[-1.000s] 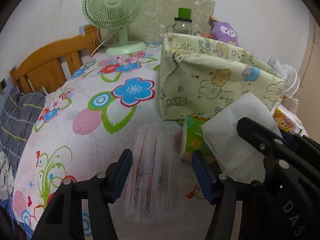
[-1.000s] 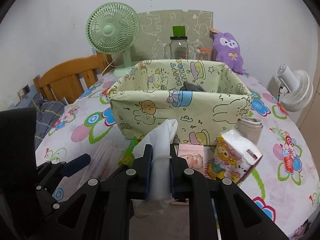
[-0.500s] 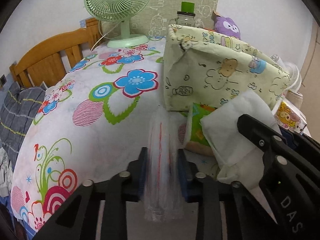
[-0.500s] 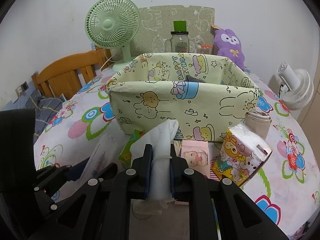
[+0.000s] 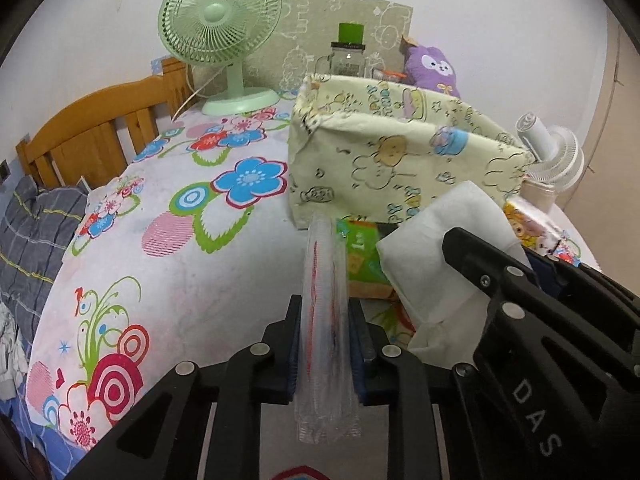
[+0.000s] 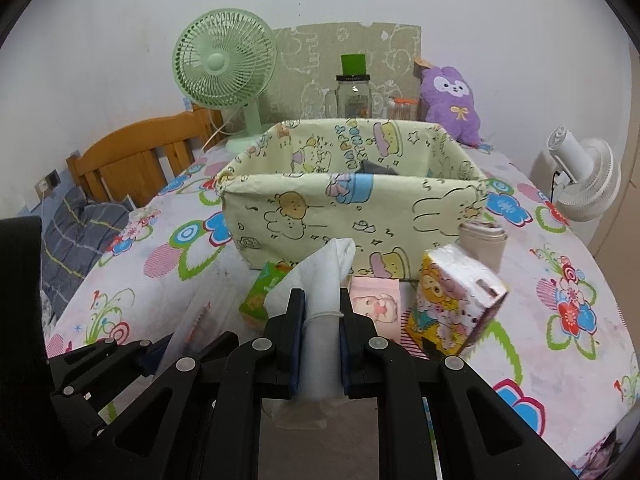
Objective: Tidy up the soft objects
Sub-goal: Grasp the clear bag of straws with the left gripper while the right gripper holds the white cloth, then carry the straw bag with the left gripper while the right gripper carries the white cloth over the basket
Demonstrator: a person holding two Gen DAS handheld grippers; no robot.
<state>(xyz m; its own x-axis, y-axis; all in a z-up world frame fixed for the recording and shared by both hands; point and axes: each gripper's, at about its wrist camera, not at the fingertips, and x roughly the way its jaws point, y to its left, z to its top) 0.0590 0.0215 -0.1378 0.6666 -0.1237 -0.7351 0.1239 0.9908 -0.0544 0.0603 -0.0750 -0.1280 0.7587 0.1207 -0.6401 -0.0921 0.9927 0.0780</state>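
Observation:
My left gripper (image 5: 325,312) is shut on a clear plastic packet with red stripes (image 5: 324,280) and holds it off the table. My right gripper (image 6: 320,304) is shut on a white rolled cloth (image 6: 320,276), also seen in the left wrist view (image 5: 440,240). A pale yellow cartoon-print fabric basket (image 6: 352,204) stands just ahead; something dark (image 6: 378,168) lies inside. In front of it lie a green packet (image 6: 262,292), a pink packet (image 6: 376,304), a cartoon tissue pack (image 6: 456,300) and a beige roll (image 6: 482,244).
The table wears a flowered cloth (image 6: 560,320). A green fan (image 6: 224,68), a glass jar (image 6: 354,96) and a purple plush (image 6: 450,100) stand at the back. A white fan (image 6: 584,176) is at the right. A wooden chair (image 6: 136,160) stands left.
My left gripper closed on the clear striped packet and lifted it from the table. My right gripper kept hold of the white cloth and rose a little.

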